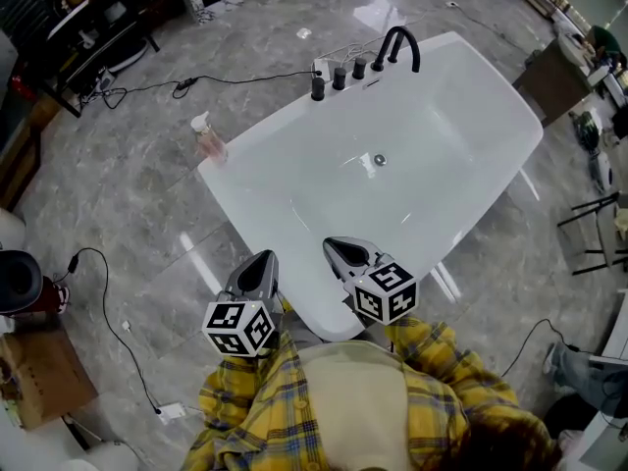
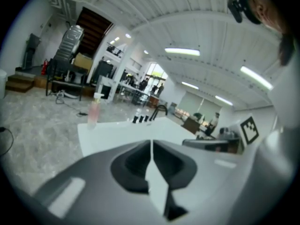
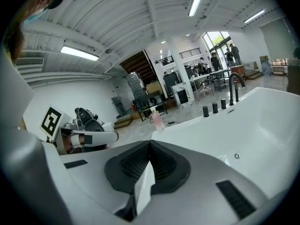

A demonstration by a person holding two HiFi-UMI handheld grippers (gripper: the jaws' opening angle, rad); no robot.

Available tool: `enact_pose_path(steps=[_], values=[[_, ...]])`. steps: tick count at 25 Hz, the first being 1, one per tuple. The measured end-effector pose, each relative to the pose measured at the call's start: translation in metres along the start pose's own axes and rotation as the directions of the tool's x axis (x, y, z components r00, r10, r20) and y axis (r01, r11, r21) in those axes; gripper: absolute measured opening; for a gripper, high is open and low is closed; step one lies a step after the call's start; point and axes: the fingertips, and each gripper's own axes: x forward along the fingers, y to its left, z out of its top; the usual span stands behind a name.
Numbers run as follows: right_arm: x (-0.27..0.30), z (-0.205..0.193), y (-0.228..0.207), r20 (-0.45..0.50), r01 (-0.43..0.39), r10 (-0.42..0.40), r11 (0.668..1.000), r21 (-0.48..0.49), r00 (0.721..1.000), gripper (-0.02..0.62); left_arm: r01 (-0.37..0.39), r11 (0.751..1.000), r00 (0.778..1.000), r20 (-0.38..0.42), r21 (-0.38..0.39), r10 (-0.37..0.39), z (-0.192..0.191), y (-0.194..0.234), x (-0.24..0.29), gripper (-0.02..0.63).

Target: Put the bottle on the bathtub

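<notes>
A pink pump bottle [image 1: 206,137] stands upright on the far left corner of the white bathtub's rim [image 1: 245,180]. It also shows small in the left gripper view as the bottle [image 2: 94,110] and in the right gripper view as the bottle [image 3: 157,118]. My left gripper [image 1: 269,256] hovers by the tub's near end, well short of the bottle, its jaws shut with nothing between them [image 2: 151,143]. My right gripper [image 1: 331,244] hangs over the tub's near rim, jaws likewise shut and empty [image 3: 150,144].
A black faucet [image 1: 397,47] and three black knobs [image 1: 339,77] sit on the tub's far rim, with a drain [image 1: 380,160] in the basin. A cable [image 1: 118,332] runs over the marble floor. A cardboard box [image 1: 39,376] lies at the left, shelving [image 1: 88,27] at the top left.
</notes>
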Motion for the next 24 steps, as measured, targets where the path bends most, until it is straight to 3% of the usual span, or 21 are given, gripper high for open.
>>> enact_pose_path(steps=[10,24], values=[[0.003,0.003,0.005,0.012,-0.007,0.007,1.000,0.000,1.000,0.014,-0.013,0.999,1.000,0.017,-0.047,0.014,0.000,0.010,-0.004,0.006],[0.015,0.012,0.003,0.030,0.016,-0.016,1.000,0.009,0.999,0.014,-0.014,0.995,0.997,-0.076,0.098,0.021,-0.001,0.018,0.007,0.006]])
